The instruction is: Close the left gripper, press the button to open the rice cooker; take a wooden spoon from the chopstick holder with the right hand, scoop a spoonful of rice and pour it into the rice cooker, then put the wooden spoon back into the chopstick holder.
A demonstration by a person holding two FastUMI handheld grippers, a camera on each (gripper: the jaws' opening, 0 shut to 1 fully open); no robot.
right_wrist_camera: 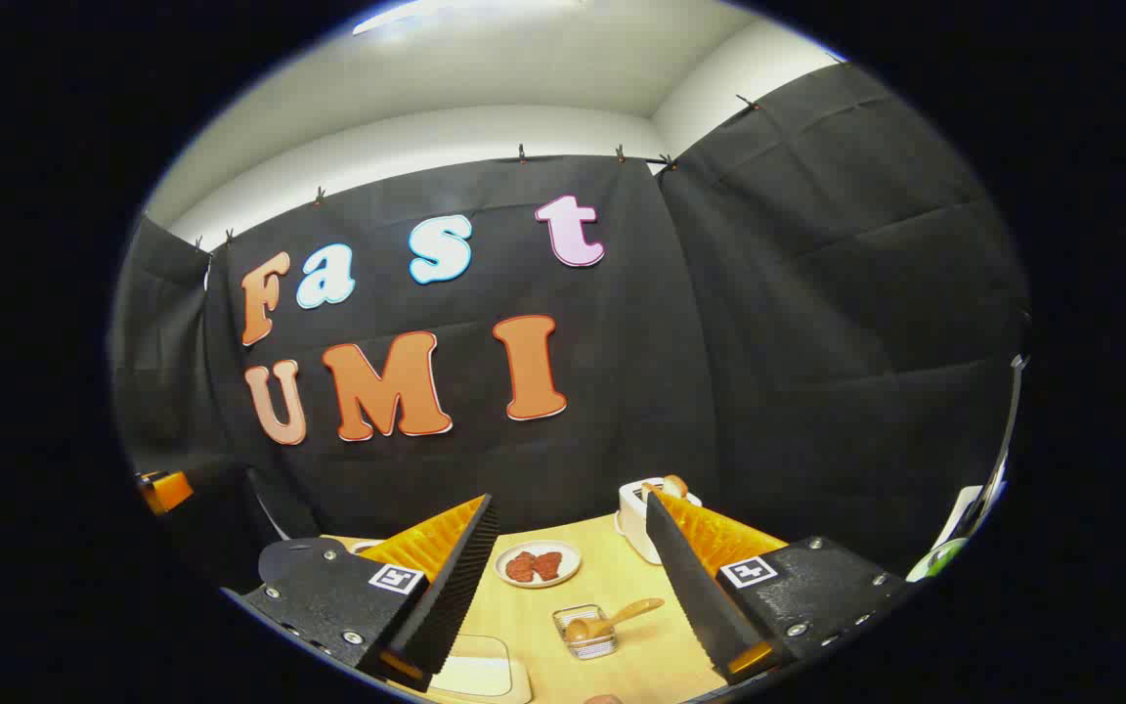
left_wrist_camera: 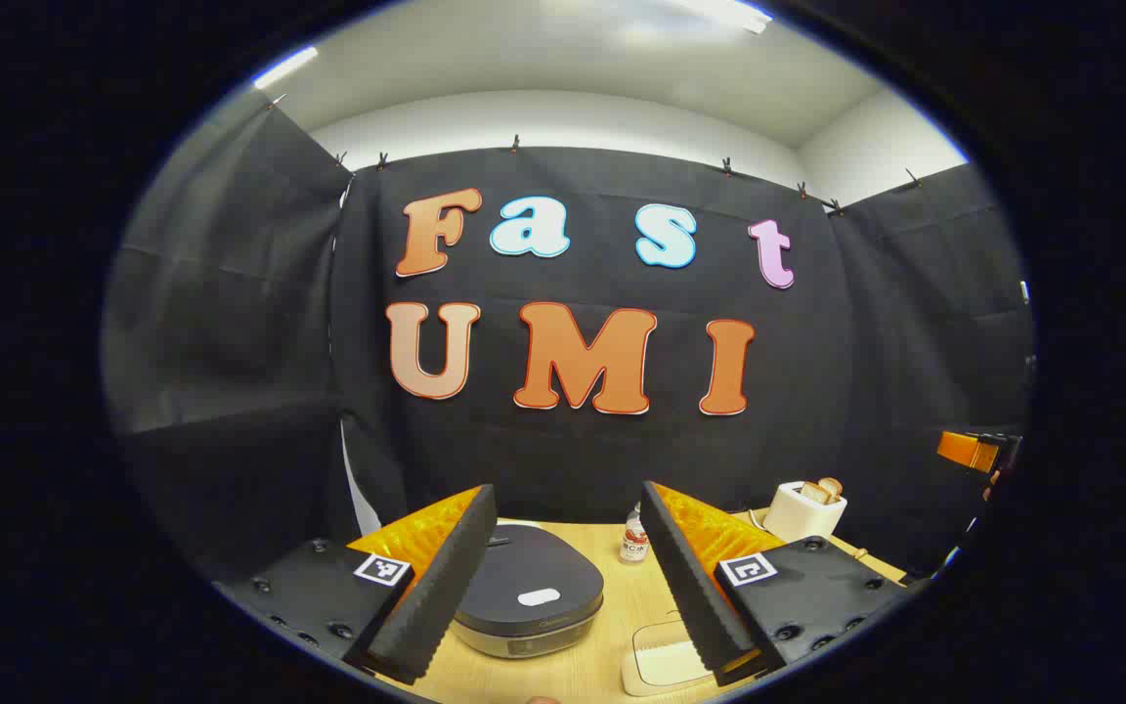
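Both tools hover released above the desk (left_wrist_camera: 612, 596). The closed rice cooker (left_wrist_camera: 529, 601) sits ahead between the left tool (left_wrist_camera: 568, 577)'s fingers; the wooden spoon (right_wrist_camera: 612, 618) lies in its holder (right_wrist_camera: 587, 634) ahead of the right tool (right_wrist_camera: 573, 587).

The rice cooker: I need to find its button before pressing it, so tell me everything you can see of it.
The rice cooker is a low, rounded unit with a dark matte lid and a silvery lower body that looks like metal. A small pale oval patch, possibly the button, sits on the lid's top toward the front. The lid is shut. It stands upright on the wooden table, seen between the open fingers of the left gripper, which partly hide its left edge. Nothing touches it.
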